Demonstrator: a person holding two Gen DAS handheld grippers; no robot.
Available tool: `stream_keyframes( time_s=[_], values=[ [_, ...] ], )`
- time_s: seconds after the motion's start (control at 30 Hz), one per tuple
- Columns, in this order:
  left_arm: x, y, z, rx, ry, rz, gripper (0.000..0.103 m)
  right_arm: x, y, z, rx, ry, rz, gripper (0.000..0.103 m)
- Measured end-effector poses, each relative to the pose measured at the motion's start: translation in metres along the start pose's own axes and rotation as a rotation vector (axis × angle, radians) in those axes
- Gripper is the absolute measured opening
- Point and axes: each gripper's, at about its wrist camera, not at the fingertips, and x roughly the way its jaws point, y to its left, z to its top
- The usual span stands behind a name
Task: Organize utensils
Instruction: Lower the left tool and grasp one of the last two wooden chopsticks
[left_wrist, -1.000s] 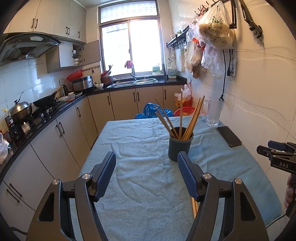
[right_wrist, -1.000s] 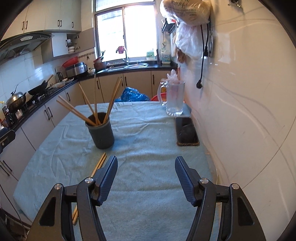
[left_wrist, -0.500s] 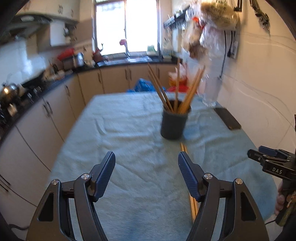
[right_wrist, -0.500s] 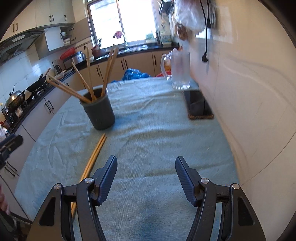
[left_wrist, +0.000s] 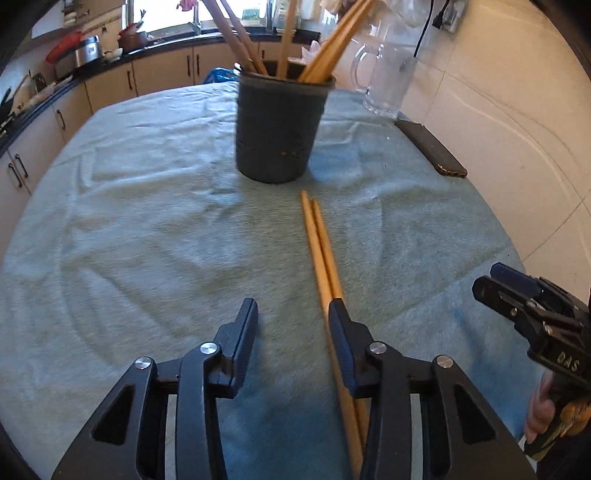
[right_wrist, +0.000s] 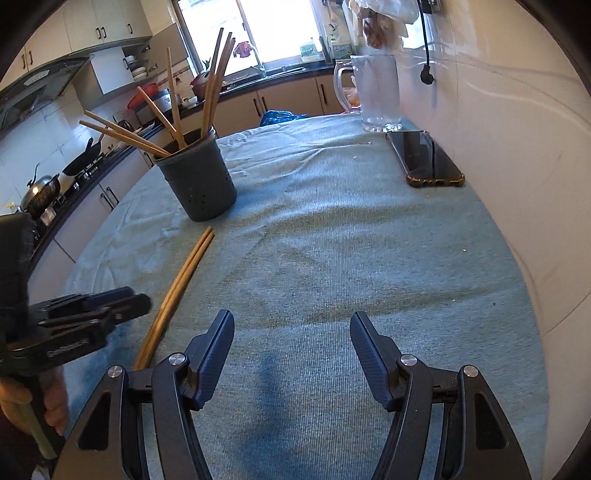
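Observation:
A dark grey utensil cup (left_wrist: 279, 125) holds several wooden chopsticks and stands on the green-clothed table (left_wrist: 129, 229). Two loose chopsticks (left_wrist: 321, 251) lie side by side in front of it, running toward me. My left gripper (left_wrist: 293, 317) is open, low over the cloth; its right finger (left_wrist: 341, 328) rests over the chopsticks' near part. My right gripper (right_wrist: 291, 328) is open and empty above bare cloth, right of the chopsticks (right_wrist: 181, 280) and the cup (right_wrist: 197, 177). The left gripper shows in the right wrist view (right_wrist: 85, 314), the right gripper in the left wrist view (left_wrist: 535, 314).
A glass jug (left_wrist: 388, 81) stands at the table's far right by the tiled wall. A black phone (right_wrist: 424, 158) lies in front of it. Kitchen counters with a stove and pans (right_wrist: 40, 188) run along the left; a sink under the window lies beyond.
My left gripper has come forward and down to the loose chopsticks and narrowed its opening. My right gripper has dropped lower and tilted toward the cloth, still open.

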Motion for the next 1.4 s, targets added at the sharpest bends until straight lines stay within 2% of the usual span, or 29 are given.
stream_keyframes(
  time_s=[0.17, 0.27, 0.43, 0.57, 0.67, 0.73, 0.8, 1.1, 1.17, 1.27, 1.4],
  values=[
    [0.01, -0.012, 0.008, 0.054, -0.005, 0.031, 0.029, 0.011, -0.004, -0.004, 0.019, 0.009, 0.015, 0.07],
    [0.012, -0.016, 0.012, 0.076, 0.0, 0.045, 0.019, 0.018, -0.007, -0.006, 0.036, 0.022, 0.026, 0.07],
    [0.017, -0.025, 0.018, 0.108, 0.004, 0.093, 0.019, 0.019, -0.011, -0.007, 0.055, 0.015, 0.049, 0.07],
    [0.028, -0.03, 0.025, 0.107, 0.041, 0.084, 0.019, 0.018, -0.011, -0.008, 0.058, 0.012, 0.06, 0.072],
    [0.033, -0.036, 0.026, 0.148, 0.029, 0.125, 0.019, 0.017, -0.014, -0.008, 0.07, 0.008, 0.076, 0.072],
    [0.034, -0.038, 0.027, 0.155, 0.03, 0.126, 0.016, 0.016, -0.017, -0.009, 0.083, 0.004, 0.091, 0.072],
    [0.032, -0.033, 0.026, 0.145, 0.032, 0.124, 0.009, 0.016, -0.019, -0.009, 0.096, 0.001, 0.105, 0.072],
    [0.003, 0.019, 0.002, -0.038, 0.053, 0.107, 0.007, 0.017, -0.02, -0.009, 0.101, 0.0, 0.13, 0.077],
    [0.002, 0.024, 0.002, -0.049, 0.067, 0.084, 0.007, 0.017, -0.015, -0.008, 0.079, 0.008, 0.105, 0.078],
    [0.004, 0.029, 0.008, -0.061, 0.089, 0.066, 0.007, 0.02, 0.004, -0.005, -0.008, 0.037, 0.02, 0.078],
    [0.012, 0.027, 0.017, -0.041, 0.098, 0.064, 0.011, 0.024, 0.036, 0.005, -0.076, 0.059, 0.045, 0.078]
  ],
)
